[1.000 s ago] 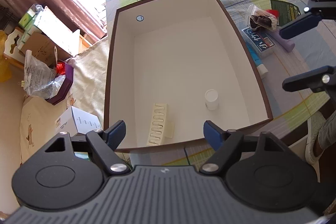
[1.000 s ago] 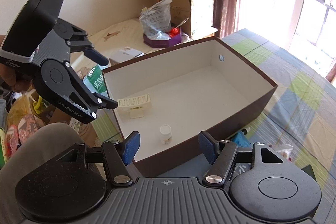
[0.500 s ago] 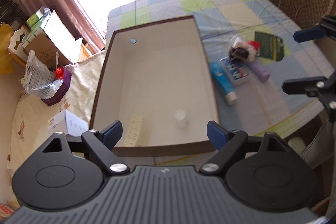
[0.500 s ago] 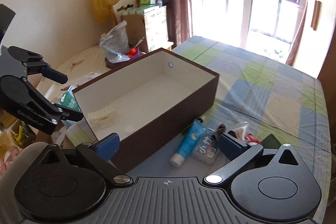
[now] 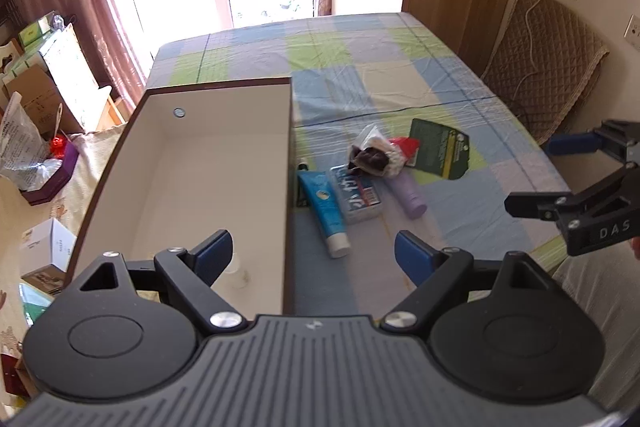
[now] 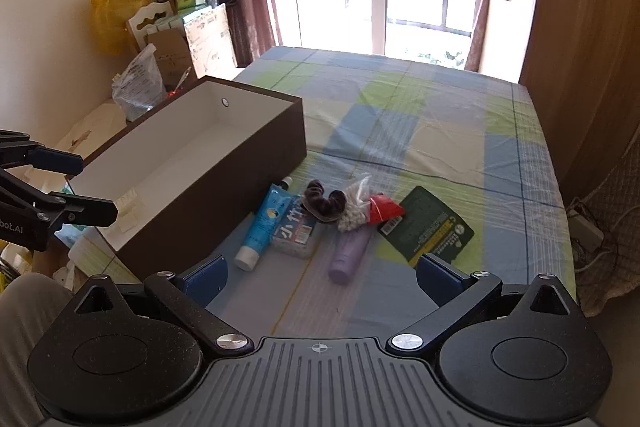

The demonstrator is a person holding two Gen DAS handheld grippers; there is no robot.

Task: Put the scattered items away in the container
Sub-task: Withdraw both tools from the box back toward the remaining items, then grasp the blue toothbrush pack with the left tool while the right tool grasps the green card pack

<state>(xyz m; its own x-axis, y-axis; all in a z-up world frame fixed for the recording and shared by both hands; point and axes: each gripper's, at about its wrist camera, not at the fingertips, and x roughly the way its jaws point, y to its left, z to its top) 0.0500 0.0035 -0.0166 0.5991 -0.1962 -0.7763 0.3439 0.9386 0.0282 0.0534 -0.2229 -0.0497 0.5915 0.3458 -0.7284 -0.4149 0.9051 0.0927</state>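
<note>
Clutter lies in one heap on the checked tablecloth (image 6: 432, 131), just beside the long wall of the brown box (image 6: 224, 183): a blue tube (image 6: 262, 223), a small blue-and-white packet (image 6: 294, 231), a purple bottle (image 6: 349, 254), a dark scrunchie (image 6: 323, 202), a bag of cotton swabs (image 6: 355, 205) and a green card (image 6: 428, 225). Inside the box a cream slotted piece (image 6: 127, 206) and a small white jar (image 5: 240, 273) rest near its close end. The left gripper (image 5: 314, 255) and the right gripper (image 6: 320, 277) both hang above the table with fingers spread wide, holding nothing.
</note>
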